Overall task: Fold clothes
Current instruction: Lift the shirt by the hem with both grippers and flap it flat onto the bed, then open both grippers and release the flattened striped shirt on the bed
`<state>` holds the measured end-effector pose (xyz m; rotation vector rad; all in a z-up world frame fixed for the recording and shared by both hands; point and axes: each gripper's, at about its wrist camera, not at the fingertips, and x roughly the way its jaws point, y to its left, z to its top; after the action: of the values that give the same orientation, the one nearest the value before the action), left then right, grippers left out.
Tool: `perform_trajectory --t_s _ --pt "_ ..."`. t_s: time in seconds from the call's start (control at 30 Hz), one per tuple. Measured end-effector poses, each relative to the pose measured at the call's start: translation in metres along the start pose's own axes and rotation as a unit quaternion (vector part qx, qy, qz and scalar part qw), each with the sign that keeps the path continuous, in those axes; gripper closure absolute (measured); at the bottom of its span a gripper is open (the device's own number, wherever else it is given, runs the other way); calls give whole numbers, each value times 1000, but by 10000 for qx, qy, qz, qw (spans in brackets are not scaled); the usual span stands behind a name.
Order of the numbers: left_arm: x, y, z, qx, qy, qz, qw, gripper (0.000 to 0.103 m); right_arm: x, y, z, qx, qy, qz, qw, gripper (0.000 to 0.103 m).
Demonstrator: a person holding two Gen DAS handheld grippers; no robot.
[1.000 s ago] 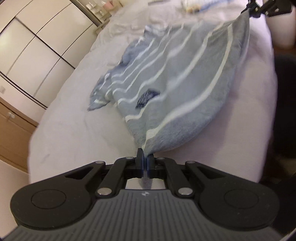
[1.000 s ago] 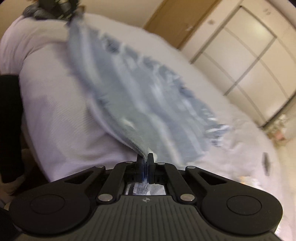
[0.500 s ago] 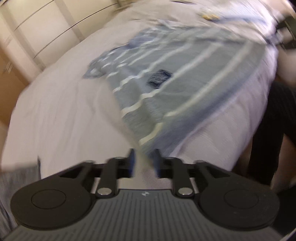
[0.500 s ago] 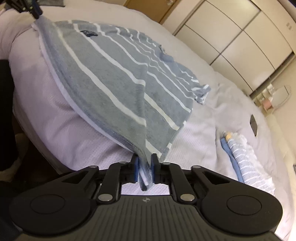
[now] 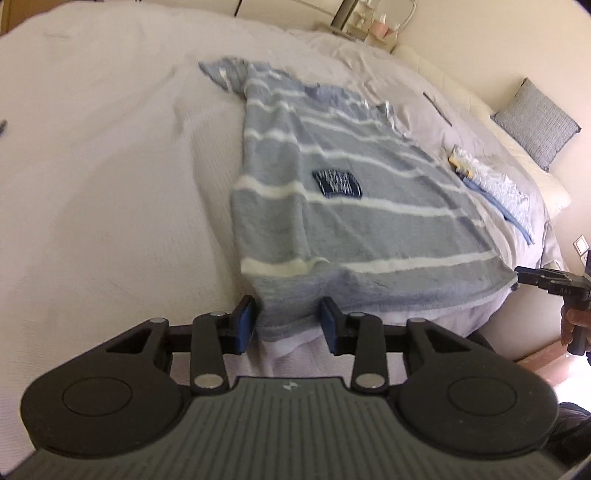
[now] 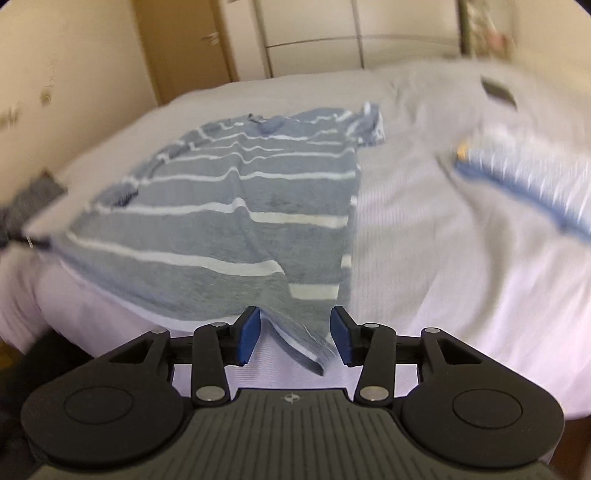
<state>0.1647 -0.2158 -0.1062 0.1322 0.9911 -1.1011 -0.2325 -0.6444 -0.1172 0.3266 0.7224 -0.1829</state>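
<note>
A grey-blue T-shirt [image 5: 351, 221] with white stripes and a dark chest patch lies spread flat on the white bed [image 5: 92, 166], its hem at the near edge. My left gripper [image 5: 287, 325] has its jaws apart and closing, with the hem's left corner lying loose between them. In the right wrist view the same T-shirt [image 6: 240, 206] lies ahead. My right gripper [image 6: 295, 334] has its jaws apart and opening, and the hem's right corner droops between the pads without being pinched. The right gripper [image 5: 546, 282] also shows at the far right of the left wrist view.
A folded pale-blue striped garment [image 5: 491, 181] lies on the bed to the right of the T-shirt, with a dark flat object [image 5: 437, 107] behind it. A grey pillow [image 5: 535, 122] leans at the headboard. Wardrobe doors [image 6: 314, 29] stand beyond the bed. A person's hand [image 5: 570, 321] holds the right gripper.
The T-shirt hung stretched between both shut grippers; it now lies flat on the bed. Both grippers rolled level, sank toward the bed edge and parted their jaws from the hem corners.
</note>
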Motion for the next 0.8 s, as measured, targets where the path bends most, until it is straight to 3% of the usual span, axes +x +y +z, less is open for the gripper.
perform_trajectory --t_s 0.03,0.07,0.2,0.33,0.5,0.53,0.57,0.63,0.8 --pt "-1 -2 0 47 9 9 10000 86 1 -4 -1 157 -3 94 9998 55" --pt "-1 -4 0 94 19 19 10000 99 1 -8 -3 325 -31 145 9994 53" --pt "-11 -9 0 299 16 59 9995 101 -1 -29 -8 1136 -270 348 9925 38" --pt "-18 -10 -2 338 16 27 9994 101 6 -48 -17 1761 -266 457 9830 39" --pt "-29 -16 0 484 -3 -73 9988 101 21 -63 -31 2489 -80 854 9647 53" --pt "-32 -16 1 476 -13 -70 9988 101 22 -68 -34 2689 -83 967 9583 62" --pt "-34 -16 2 467 -24 -67 9989 101 22 -72 -35 2874 -95 1082 9516 81" --pt "-40 -17 5 463 -59 -71 9989 102 18 -79 -36 3085 -147 1221 9432 98" --pt "-51 -22 1 558 -25 -70 9984 102 -14 -59 -17 2436 -127 702 9673 101"
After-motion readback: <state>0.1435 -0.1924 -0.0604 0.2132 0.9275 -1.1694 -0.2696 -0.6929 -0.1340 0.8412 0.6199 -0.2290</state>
